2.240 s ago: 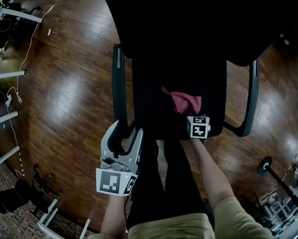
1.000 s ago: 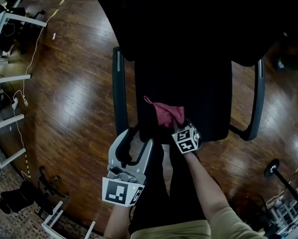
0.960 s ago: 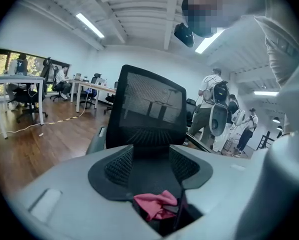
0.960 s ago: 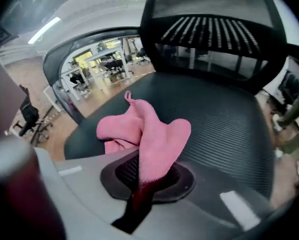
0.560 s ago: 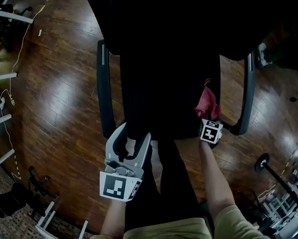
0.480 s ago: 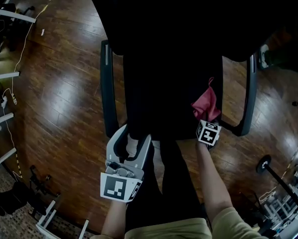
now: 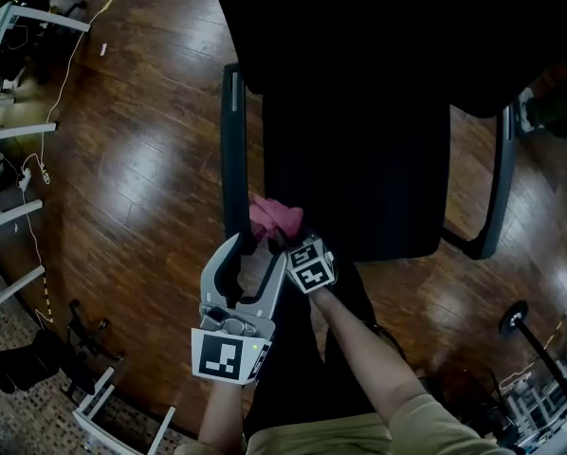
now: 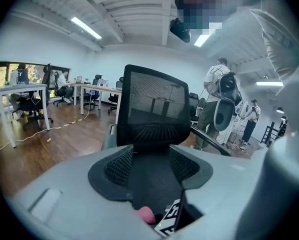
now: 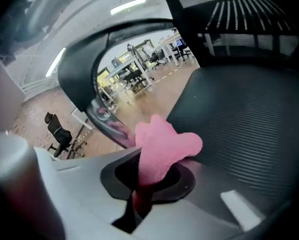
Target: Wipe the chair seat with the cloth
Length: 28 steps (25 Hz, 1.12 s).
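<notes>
The black mesh chair seat (image 7: 359,159) lies below me, with its backrest (image 8: 154,109) upright in the left gripper view. A pink cloth (image 7: 274,218) rests at the seat's front left corner, beside the left armrest (image 7: 230,140). My right gripper (image 7: 298,249) is shut on the cloth (image 9: 164,146), which bulges out past its jaws over the mesh seat (image 9: 244,119). My left gripper (image 7: 255,259) stands open just in front of the seat's front edge, touching nothing. The cloth (image 8: 145,214) and the right gripper's marker cube (image 8: 169,220) show low between its jaws.
The right armrest (image 7: 497,188) flanks the seat. Glossy wooden floor (image 7: 141,178) surrounds the chair. White desk frames (image 7: 9,131) and a cable lie at the far left. People stand beyond the chair (image 8: 217,109). My dark trouser legs (image 7: 302,368) are close to the seat front.
The right gripper has swept the pink cloth from the seat's front right across to its front left corner, beside the left gripper. The left gripper has stayed put and open.
</notes>
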{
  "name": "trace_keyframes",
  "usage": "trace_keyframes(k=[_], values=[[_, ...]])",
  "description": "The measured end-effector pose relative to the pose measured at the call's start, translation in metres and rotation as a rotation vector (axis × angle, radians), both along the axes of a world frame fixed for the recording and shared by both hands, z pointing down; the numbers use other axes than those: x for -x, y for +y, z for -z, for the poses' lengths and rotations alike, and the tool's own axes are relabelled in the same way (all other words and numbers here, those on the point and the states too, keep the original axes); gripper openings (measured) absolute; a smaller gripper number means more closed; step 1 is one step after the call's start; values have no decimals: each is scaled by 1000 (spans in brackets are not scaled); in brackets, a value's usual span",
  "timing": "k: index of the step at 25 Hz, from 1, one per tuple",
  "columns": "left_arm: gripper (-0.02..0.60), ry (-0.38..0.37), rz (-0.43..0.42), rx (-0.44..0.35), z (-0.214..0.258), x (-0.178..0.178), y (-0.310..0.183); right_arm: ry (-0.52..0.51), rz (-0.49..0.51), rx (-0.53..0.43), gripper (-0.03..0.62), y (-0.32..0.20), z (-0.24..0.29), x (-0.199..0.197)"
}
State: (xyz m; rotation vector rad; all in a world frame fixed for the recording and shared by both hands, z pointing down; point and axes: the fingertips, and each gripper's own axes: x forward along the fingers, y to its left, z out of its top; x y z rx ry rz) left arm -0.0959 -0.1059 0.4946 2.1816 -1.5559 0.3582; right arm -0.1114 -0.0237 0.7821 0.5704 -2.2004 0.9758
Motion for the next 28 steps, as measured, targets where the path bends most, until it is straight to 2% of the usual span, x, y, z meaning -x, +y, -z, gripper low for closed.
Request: trace_keyframes(k=[3,5,7,9,11,13,14,16,18,21,24,26,28], values=[[212,10,-11,-5,3,-2,0,118,-37,-43,17,-19,-18,-51],[212,25,-8,-8,4,-5,-1,185,-65,-98,17,-30,-22,-107],[212,48,-9,-5,1,-12,-2,308,-121,-156,17,-39,-22,-180],[212,70,-11,-9,-3,-22,-3,494,-258,-182,17,-50,-24,-273],[212,91,-22,-7,-9,-31,-2,658,-441,-160,17,-53,-25,-363],[212,94,-33,-5,-10,-33,0,731,-579,-124,17,-49,-23,-416],[212,92,-36,-1,-11,-32,1,730,-610,-114,17,-47,-21,-424],[212,81,-33,6,-12,-24,2,676,-609,-119,17,-45,-21,-407],[212,64,-24,5,-12,-15,1,558,-563,-125,17,-43,-22,-357],[212,39,-12,3,-9,-3,0,333,-437,-120,17,-35,-17,-243],[212,21,-25,9,-7,-1,4,112,-244,-84,17,-15,-2,-117],[212,17,-30,12,-7,-1,7,12,-128,-25,17,3,6,-49],[212,21,-27,18,-8,-2,9,-32,-42,31,17,18,8,-5]])
